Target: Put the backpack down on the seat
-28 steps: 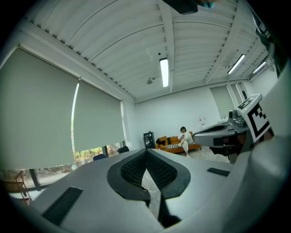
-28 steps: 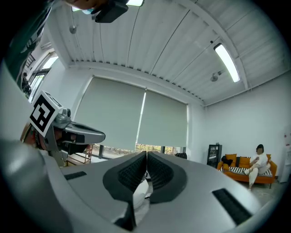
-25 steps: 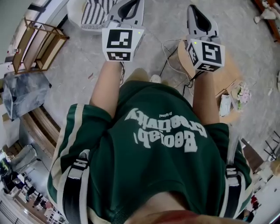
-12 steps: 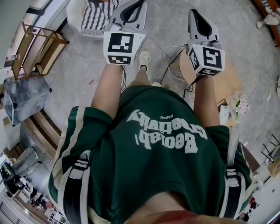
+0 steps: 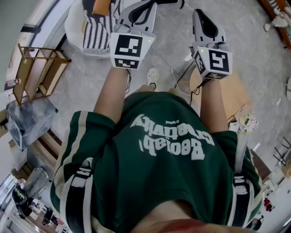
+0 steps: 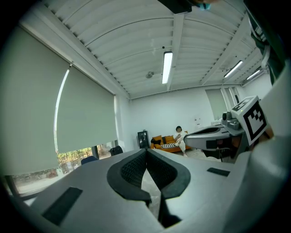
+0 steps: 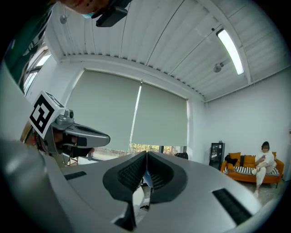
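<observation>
Striped seat [image 5: 97, 27] is sitting far left, nearer left tongs [image 6: 146, 154] than right tongs [image 7: 145, 157]; I'm holding both together, empty.

Two tongs [image 5: 144, 5] [image 5: 201, 18], one rack [image 5: 38, 68], maybe one shoe [image 5: 153, 76]

Both grippers in front of the body, jaws closed.
The left gripper [image 5: 146, 5] and the right gripper [image 5: 201, 16] point level, side by side but apart, nothing between their jaws; the left forearm [image 5: 111, 91] and right forearm [image 5: 213, 100] reach forward.
</observation>
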`<control>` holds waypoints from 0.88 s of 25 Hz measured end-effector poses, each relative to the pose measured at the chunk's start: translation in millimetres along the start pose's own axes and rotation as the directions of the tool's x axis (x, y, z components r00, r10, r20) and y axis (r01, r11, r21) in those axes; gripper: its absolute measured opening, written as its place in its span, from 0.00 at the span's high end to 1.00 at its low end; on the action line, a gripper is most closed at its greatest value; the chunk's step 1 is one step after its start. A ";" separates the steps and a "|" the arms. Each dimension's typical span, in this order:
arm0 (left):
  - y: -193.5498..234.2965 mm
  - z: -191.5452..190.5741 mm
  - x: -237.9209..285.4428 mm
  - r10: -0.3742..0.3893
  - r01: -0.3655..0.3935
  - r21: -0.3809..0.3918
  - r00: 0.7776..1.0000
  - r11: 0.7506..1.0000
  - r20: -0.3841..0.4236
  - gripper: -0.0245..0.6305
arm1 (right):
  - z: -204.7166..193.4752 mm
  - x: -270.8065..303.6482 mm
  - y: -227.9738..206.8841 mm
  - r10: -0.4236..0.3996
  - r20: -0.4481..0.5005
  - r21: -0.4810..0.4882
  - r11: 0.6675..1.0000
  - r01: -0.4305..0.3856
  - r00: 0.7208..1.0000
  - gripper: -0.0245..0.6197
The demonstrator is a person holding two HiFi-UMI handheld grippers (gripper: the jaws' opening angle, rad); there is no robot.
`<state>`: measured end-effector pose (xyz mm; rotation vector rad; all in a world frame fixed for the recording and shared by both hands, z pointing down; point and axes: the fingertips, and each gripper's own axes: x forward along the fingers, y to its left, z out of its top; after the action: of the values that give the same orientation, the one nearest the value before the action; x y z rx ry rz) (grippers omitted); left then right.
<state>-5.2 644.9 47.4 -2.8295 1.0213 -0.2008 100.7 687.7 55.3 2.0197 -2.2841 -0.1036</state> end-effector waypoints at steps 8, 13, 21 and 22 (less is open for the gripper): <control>50.9 -9.3 55.7 -0.066 0.066 0.003 0.998 0.998 -0.003 0.93 | 0.0 75.1 -9.0 -0.032 -0.004 -0.013 0.999 0.032 0.999 0.91; 68.1 -12.9 85.9 -0.067 0.067 -0.005 0.998 0.998 -0.008 0.93 | -5.3 101.6 -27.6 -0.041 -0.019 -0.013 0.999 0.041 0.999 0.91; 90.2 -17.0 180.2 -0.064 0.064 0.003 0.998 0.998 -0.024 0.93 | -17.0 175.1 -92.8 -0.025 -0.013 -0.004 1.000 0.025 1.000 0.91; 93.1 -17.7 196.2 -0.063 0.063 0.009 0.998 0.998 -0.030 0.93 | -18.4 187.5 -104.9 -0.022 -0.013 -0.001 1.000 0.022 1.000 0.91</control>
<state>83.3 446.6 65.7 -2.8599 0.9349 -0.2544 183.5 488.9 66.3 2.0394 -2.2542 -0.0930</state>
